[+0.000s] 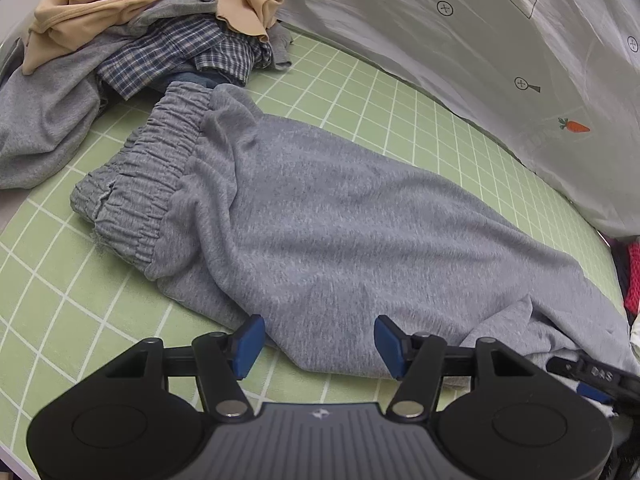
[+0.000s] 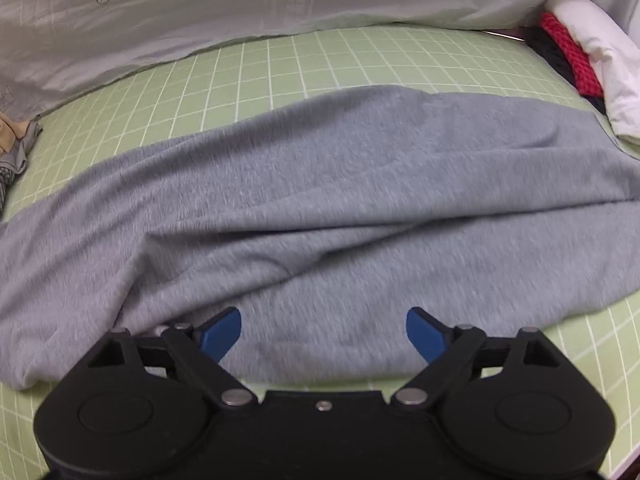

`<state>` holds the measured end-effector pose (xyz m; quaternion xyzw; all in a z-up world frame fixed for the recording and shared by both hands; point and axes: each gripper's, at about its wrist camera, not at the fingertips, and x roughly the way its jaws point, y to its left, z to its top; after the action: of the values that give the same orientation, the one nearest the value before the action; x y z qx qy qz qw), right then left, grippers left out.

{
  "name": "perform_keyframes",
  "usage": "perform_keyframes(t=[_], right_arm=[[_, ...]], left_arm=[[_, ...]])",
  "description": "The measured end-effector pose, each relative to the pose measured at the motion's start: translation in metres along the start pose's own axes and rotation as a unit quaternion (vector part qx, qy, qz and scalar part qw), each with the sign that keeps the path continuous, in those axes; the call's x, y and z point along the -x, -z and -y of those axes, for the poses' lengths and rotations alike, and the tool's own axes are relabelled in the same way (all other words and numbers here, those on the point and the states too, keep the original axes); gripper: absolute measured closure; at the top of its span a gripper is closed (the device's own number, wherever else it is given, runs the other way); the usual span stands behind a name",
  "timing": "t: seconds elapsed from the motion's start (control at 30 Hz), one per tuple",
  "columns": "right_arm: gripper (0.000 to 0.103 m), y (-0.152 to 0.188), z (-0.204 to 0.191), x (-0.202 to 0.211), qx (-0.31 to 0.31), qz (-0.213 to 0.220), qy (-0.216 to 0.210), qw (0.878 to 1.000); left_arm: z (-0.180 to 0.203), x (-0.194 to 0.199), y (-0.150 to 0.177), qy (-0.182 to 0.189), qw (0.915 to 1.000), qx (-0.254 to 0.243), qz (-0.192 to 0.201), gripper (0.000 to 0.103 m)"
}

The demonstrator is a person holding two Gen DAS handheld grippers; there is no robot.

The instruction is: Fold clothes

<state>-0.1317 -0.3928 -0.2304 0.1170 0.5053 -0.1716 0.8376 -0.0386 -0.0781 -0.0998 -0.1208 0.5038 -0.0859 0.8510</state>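
Observation:
Grey sweatpants (image 1: 320, 232) lie flat on a green grid sheet (image 1: 60, 312), with the elastic waistband (image 1: 136, 184) at the far left. My left gripper (image 1: 320, 344) is open, its blue pads on either side of the near edge of the pants. In the right wrist view the same grey pants (image 2: 320, 200) stretch across the sheet (image 2: 280, 68). My right gripper (image 2: 324, 332) is open over the near edge of the fabric. The right gripper's tip (image 1: 596, 380) shows at the lower right of the left wrist view.
A pile of clothes (image 1: 132, 36) in beige, plaid and grey sits at the far left. A white printed sheet (image 1: 480, 40) runs along the back. Red, black and white garments (image 2: 576, 52) lie at the right.

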Motion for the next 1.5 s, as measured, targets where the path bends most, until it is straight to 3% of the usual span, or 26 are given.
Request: perform_keyframes(t=[0.13,0.23,0.5,0.53,0.57,0.7,0.87,1.0,1.17,1.5], right_arm=[[0.009,-0.004,-0.014,-0.02,-0.005,-0.021,-0.002,1.0],[0.004,0.004,-0.033,-0.016,0.033,-0.024,-0.017,0.999],[0.005,0.035,-0.046,0.001,0.075,-0.054,-0.027,0.995],[0.009,0.036,-0.044,0.003,0.072,-0.056,-0.025,0.996],[0.013,0.036,-0.041,0.005,0.061,-0.051,-0.026,0.996],[0.011,0.021,-0.031,0.012,0.012,-0.008,-0.033,0.999],[0.007,0.002,-0.046,-0.018,0.03,-0.026,-0.008,0.999],[0.005,0.0,-0.065,-0.02,0.05,-0.019,-0.035,0.998],[0.004,0.017,-0.09,-0.012,0.09,-0.022,-0.037,0.995],[0.004,0.043,-0.078,0.005,0.097,-0.055,-0.04,0.993]], left_arm=[[-0.006,0.002,-0.001,-0.006,1.0,-0.003,0.004,0.036],[-0.011,0.002,-0.002,-0.01,0.9999,0.005,0.005,0.036],[-0.02,-0.007,-0.005,-0.018,0.9995,0.025,-0.007,0.034],[-0.02,-0.008,-0.005,-0.018,0.9995,0.026,-0.008,0.034],[-0.021,-0.008,-0.006,-0.02,0.9994,0.026,-0.009,0.034],[-0.021,-0.009,-0.005,-0.021,0.9995,0.021,-0.011,0.034],[-0.022,-0.008,-0.001,-0.025,0.9995,0.012,-0.016,0.033],[-0.027,-0.005,0.0,-0.032,0.9993,0.014,-0.012,0.03],[-0.033,-0.004,0.0,-0.04,0.9987,0.029,-0.011,0.029],[-0.031,-0.006,0.0,-0.038,0.9986,0.035,-0.012,0.029]])
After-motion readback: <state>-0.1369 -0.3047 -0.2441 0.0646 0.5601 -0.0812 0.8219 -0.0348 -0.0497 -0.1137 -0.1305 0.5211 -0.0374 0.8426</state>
